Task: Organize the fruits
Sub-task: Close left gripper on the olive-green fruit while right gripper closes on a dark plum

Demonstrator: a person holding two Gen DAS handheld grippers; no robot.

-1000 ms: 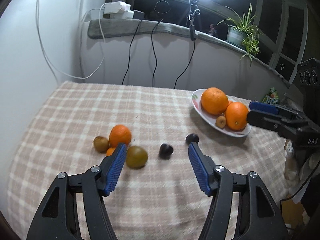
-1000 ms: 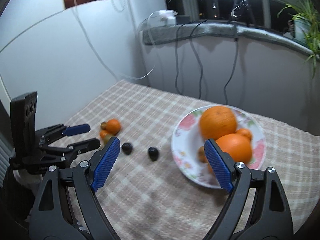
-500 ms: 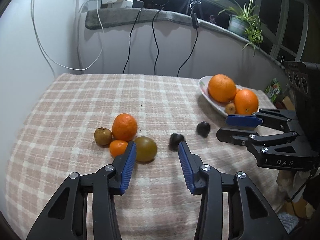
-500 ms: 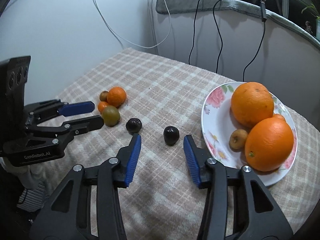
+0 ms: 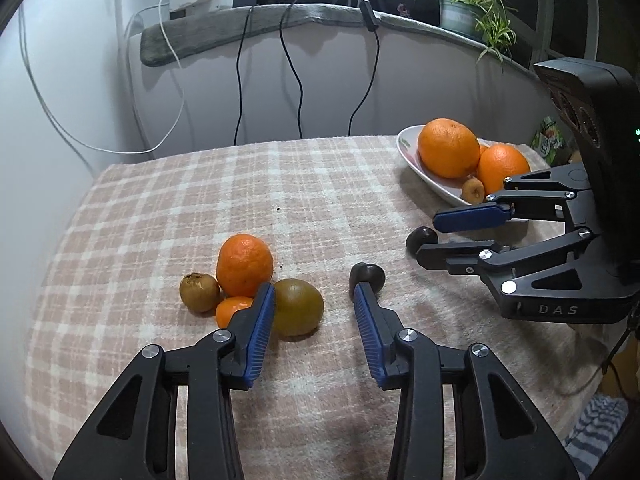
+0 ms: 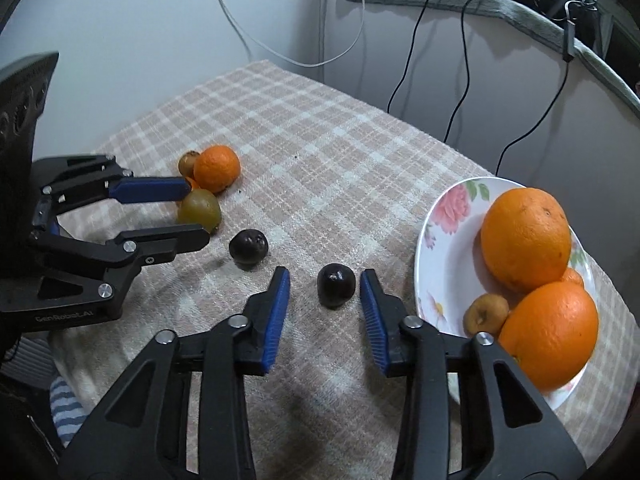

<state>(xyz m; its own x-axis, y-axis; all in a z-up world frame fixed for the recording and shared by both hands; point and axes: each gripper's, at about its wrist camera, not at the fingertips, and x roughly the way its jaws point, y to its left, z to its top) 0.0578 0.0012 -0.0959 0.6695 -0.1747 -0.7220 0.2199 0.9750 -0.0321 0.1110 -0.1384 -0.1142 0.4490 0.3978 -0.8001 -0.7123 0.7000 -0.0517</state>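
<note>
Nearest to the front edge of the table (image 6: 344,92), two grippers are seen, both with jaws closing and nothing yet gripped. A dark plum (image 6: 336,283) lies between the blue pads of the right gripper (image 6: 325,280), but gaps are seen on both sides, so it is not pressed. The green fruit (image 5: 297,306) lies between the pads of the left gripper (image 5: 314,294), close to the left pad; whether it is touched cannot be told. A second plum (image 5: 366,275) is found just beside the right pad of this gripper.

Behind the green fruit, a mandarin (image 5: 244,265), a brown kiwi (image 5: 199,292) and a small orange fruit (image 5: 232,307) are grouped together, touching.

Farther, near the right edge, a flowered plate (image 6: 452,240) is placed, and two big oranges (image 6: 525,237) and a small brown fruit (image 6: 485,313) are already in it. The task is judged as partly done: six fruits are left on the cloth.

The plum looks small, round, glossy and almost black.
</note>
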